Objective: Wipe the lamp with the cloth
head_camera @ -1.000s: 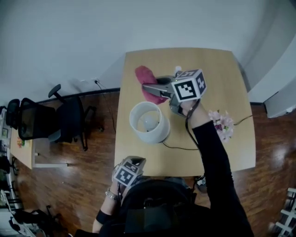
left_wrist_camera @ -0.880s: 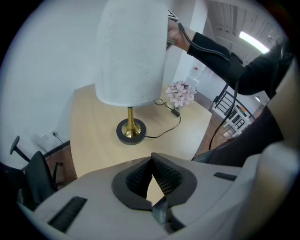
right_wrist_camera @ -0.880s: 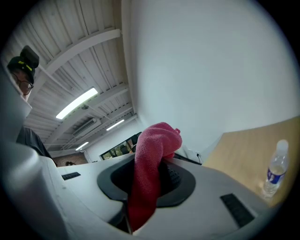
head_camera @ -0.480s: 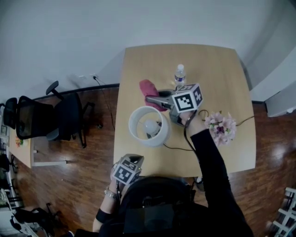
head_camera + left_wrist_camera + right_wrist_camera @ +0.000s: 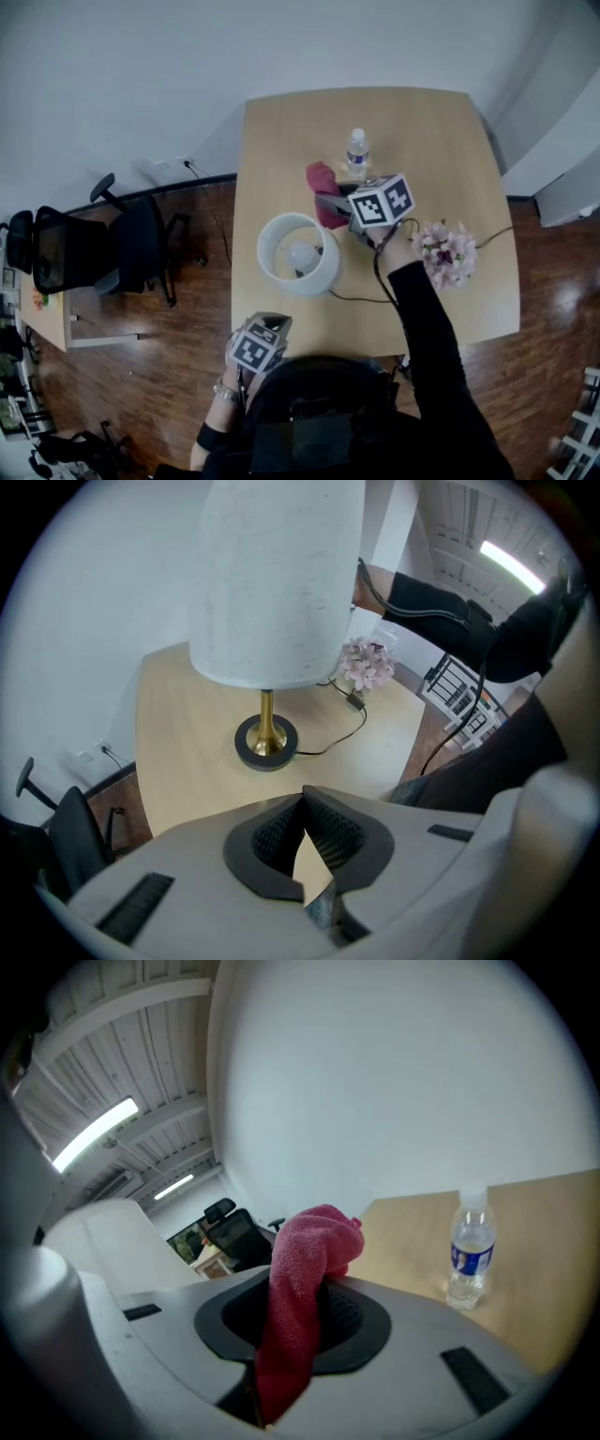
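Left hand-held gripper [image 5: 302,832]: jaws fully together, nothing in them; bottom centre of head view, at the near edge of the table [image 5: 422,131].
Lamp [image 5: 323,277]: centre-left on table. Head view gives only shade top and bulb; left gripper view adds brass stem and dark base, with the shade top cut off.
Right hand-held gripper [image 5: 300,1321]: clamped on cloth [image 5: 305,1260], just beyond the lamp's upper right; contact with the shade unclear.
Cloth: pink-red, bunched above the jaws, tail hanging through, lower end cut off.
Bottle [image 5: 469,1251]: upright, behind cloth.
Flowers [image 5: 445,251]: right of lamp; outside right gripper view.
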The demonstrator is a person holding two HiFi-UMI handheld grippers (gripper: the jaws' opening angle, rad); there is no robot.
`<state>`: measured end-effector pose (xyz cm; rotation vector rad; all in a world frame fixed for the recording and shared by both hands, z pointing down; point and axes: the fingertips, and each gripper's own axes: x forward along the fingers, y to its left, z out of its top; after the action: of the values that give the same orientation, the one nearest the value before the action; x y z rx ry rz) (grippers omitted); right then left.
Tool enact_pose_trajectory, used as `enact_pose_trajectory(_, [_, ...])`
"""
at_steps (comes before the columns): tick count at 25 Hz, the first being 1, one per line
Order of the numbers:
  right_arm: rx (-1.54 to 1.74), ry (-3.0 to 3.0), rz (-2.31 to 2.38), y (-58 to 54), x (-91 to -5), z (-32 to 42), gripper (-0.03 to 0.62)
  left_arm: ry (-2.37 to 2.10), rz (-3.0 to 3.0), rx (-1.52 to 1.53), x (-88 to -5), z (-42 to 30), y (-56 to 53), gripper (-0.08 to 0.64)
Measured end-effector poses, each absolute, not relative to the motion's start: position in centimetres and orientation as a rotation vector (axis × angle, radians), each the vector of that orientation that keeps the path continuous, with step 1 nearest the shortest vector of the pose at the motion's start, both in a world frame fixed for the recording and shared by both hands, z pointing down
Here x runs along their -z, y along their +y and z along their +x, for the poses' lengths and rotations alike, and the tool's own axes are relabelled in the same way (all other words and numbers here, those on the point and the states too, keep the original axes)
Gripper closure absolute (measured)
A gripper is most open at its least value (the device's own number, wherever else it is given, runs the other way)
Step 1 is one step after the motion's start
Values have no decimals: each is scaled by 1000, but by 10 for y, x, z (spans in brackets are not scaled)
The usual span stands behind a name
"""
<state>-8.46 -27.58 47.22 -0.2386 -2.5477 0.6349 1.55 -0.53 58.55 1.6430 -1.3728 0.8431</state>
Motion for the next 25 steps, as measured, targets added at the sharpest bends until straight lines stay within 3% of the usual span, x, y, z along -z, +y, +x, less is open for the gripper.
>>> enact_pose_trajectory(5, [-659,-2798,-275,-278,-348,-60,500,-1344,1684,-849,-583,19,-10,560])
enact_pose_trajectory(9, [-627,-2883,-344,-261,-306,-50,500,-1323,1719,-869,-582,22,-16,560])
enact_pose_trajectory(25, [-656,-2725,-112,-245,-423,-43,500,-1315,1715,-893,-580,14,-7,560])
